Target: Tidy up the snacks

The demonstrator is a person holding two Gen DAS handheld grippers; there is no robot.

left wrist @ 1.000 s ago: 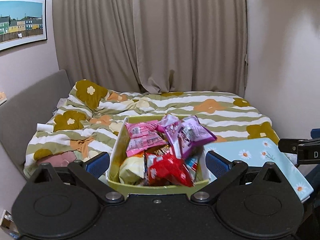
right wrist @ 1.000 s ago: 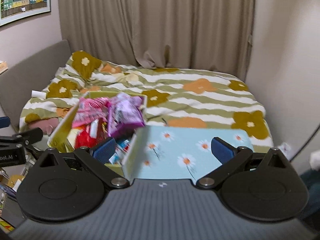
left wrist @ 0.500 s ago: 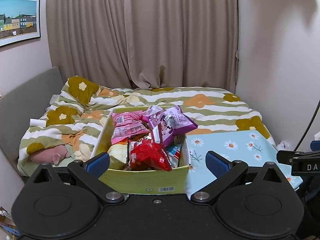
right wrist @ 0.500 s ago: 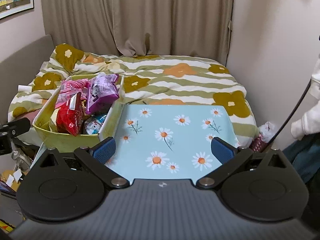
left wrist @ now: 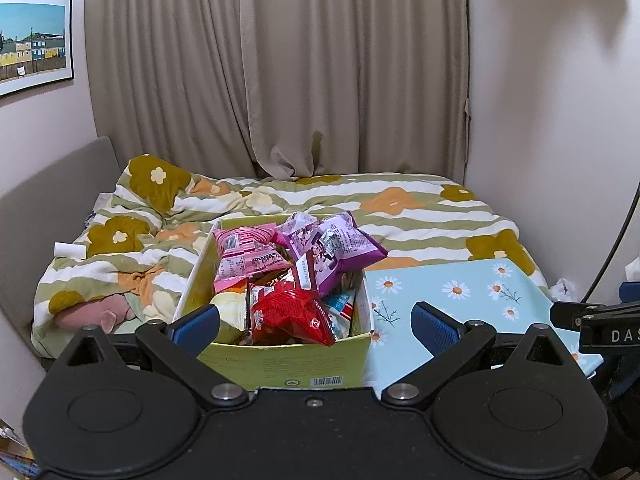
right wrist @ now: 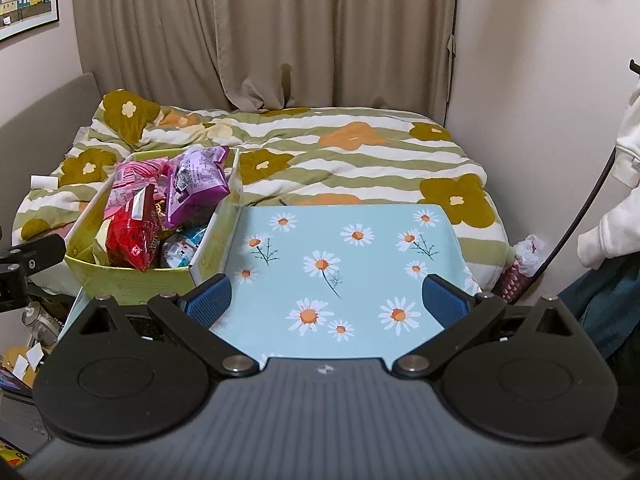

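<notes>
A yellow-green cardboard box stands on a light blue daisy-print tabletop. It is heaped with snack bags: a red bag in front, a pink bag at the back left and a purple bag at the back right. My left gripper is open and empty, just in front of the box. My right gripper is open and empty above the blue surface, right of the box.
A bed with a green, white and orange flower duvet lies behind the table. Beige curtains hang behind it. A wall stands on the right. The person's white sleeve and a cable are at the right edge.
Both grippers have pulled back and risen, so the box and blue surface sit further off and more fully in view. Nothing was grasped; both stayed open.
</notes>
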